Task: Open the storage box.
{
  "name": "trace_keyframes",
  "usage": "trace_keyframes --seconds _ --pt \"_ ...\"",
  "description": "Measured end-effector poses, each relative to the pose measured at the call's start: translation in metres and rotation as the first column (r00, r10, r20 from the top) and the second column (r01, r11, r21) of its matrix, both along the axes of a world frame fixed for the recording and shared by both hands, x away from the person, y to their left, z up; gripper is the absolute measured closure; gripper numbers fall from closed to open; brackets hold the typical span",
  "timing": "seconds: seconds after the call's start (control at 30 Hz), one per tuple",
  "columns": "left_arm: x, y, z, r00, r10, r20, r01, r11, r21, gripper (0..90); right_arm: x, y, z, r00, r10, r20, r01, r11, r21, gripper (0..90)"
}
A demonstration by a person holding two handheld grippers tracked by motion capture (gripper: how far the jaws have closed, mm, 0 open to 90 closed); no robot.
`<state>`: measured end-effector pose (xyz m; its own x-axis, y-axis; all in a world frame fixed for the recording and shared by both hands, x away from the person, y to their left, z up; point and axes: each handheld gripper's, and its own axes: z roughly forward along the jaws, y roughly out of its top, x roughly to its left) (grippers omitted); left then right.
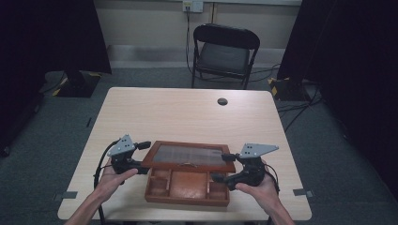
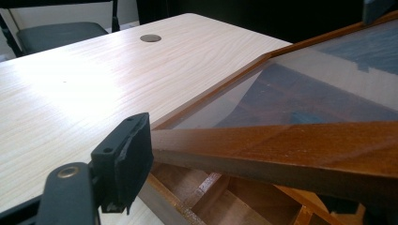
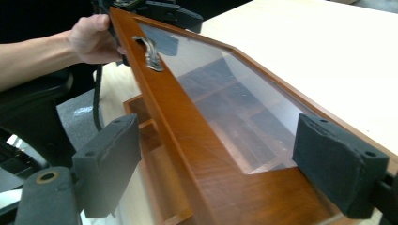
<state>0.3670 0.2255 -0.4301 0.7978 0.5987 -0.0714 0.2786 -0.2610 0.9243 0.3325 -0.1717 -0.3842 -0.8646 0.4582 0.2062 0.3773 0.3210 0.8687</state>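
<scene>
While both hand-held grippers straddle the lid's [image 1: 187, 157] side edges, the table [image 1: 187, 112] beyond lies bare.

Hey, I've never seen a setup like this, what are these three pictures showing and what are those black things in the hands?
A person sits at a light wooden table holding a handheld two-jaw gripper in each hand. One picture looks down from above; the other two come from cameras riding on each gripper. On the table is a wooden compartment box with a glass-paned lid that has a small metal handle. The left gripper and right gripper bracket the lid's ends, jaws apart, with the lid partly raised. A folding chair stands beyond.
</scene>
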Motion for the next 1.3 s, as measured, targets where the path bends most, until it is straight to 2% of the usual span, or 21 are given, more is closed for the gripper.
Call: trace_keyframes --seconds 0.13,0.27,0.4,0.47,0.67,0.9,1.03,1.1,1.17,1.3 --pt "0.001 0.001 0.0 0.9999 -0.009 -0.008 0.009 0.9999 -0.011 27.2 0.006 -0.002 -0.002 0.9996 -0.028 0.007 0.028 0.999 -0.017 15.0" --pt "0.002 0.001 0.001 0.9999 -0.012 -0.011 0.012 0.9999 -0.012 27.8 0.009 -0.002 -0.002 0.9994 -0.027 0.019 0.028 0.999 -0.022 16.6" --pt "0.005 -0.001 0.006 0.9998 -0.019 -0.001 0.019 0.9998 0.006 29.3 0.012 -0.002 -0.004 0.999 -0.035 0.028 0.035 0.999 -0.033 17.3" --pt "0.006 -0.001 0.008 0.9998 -0.021 0.003 0.021 0.9998 0.005 31.7 0.014 -0.003 -0.004 0.9986 -0.046 0.027 0.046 0.999 -0.018 19.6" --pt "0.011 -0.002 0.009 0.9999 -0.008 0.008 0.009 0.9994 -0.035 35.2 0.021 -0.011 0.001 0.9956 -0.081 0.047 0.08 0.996 0.03 29.2" --pt "0.017 -0.003 0.015 0.9998 -0.003 0.019 0.003 0.9994 -0.035 40.2 0.03 -0.013 0.005 0.9936 -0.099 0.055 0.095 0.994 0.062 38.2" --pt "0.021 -0.005 0.017 0.9997 0.012 0.021 -0.011 0.9992 -0.038 42.1 0.037 -0.014 0.007 0.9919 -0.116 0.053 0.111 0.99 0.086 41.6" --pt "0.023 -0.006 0.017 0.9997 0.017 0.019 -0.016 0.9988 -0.046 42.1 0.041 -0.015 0.006 0.9924 -0.118 0.035 0.114 0.989 0.093 41.8" --pt "0.024 -0.006 0.017 0.9994 0.022 0.025 -0.021 0.9988 -0.045 42.8 0.045 -0.016 0.005 0.9919 -0.126 0.019 0.123 0.988 0.094 42.2" --pt "0.029 -0.007 0.02 0.9997 0.017 0.019 -0.016 0.9991 -0.039 45.0 0.053 -0.013 0.003 0.9904 -0.137 0.019 0.135 0.986 0.093 43.2"
